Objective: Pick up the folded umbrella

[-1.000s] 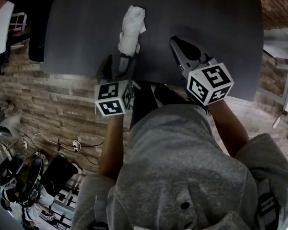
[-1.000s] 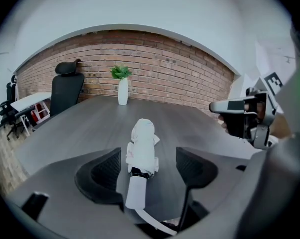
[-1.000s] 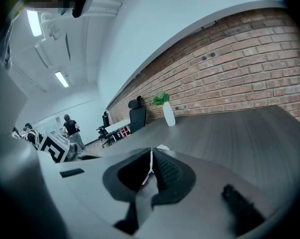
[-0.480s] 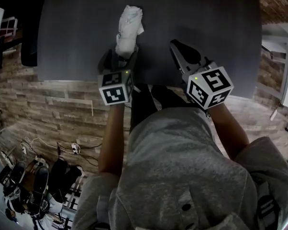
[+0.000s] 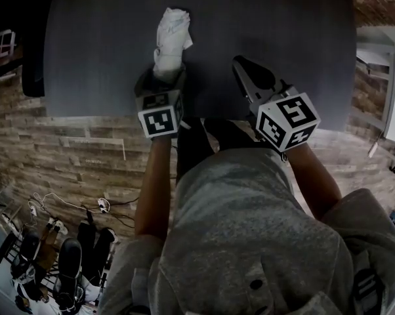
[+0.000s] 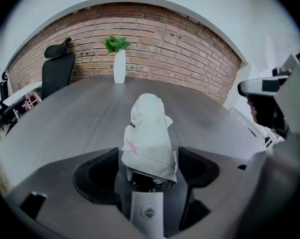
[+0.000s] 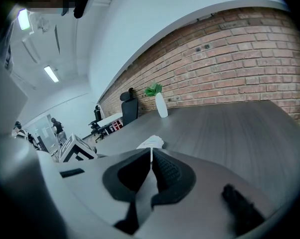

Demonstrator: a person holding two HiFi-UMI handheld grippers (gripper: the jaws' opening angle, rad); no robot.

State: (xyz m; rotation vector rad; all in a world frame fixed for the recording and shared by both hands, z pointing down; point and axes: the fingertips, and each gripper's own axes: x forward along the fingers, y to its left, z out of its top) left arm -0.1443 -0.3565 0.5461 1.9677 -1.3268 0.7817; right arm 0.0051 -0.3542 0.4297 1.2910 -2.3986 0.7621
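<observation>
Dark grey matte worktop point(image 5: 283, 38), faintly grained; behind it a red-brown brick wall point(image 6: 180, 44), with a slim white vase point(image 6: 119, 67) of green leaves at the worktop's far end and a black office chair point(image 6: 58, 73) to its left. Folded umbrella point(image 5: 171, 38), a crumpled whitish fabric bundle, lies on the worktop with its near end between the jaws of the left gripper point(image 5: 163, 79), which have just been opening and stand wide, clear of it. Right gripper point(image 7: 151, 163): jaws closed together on nothing.

I'm in an office meeting room: a long dark table point(image 6: 65, 113), a black swivel chair point(image 6: 58, 68) at its side, a brick wall point(image 6: 165, 39), a vase of greenery point(image 6: 119, 66), and ceiling strip lights point(image 7: 51, 73).
</observation>
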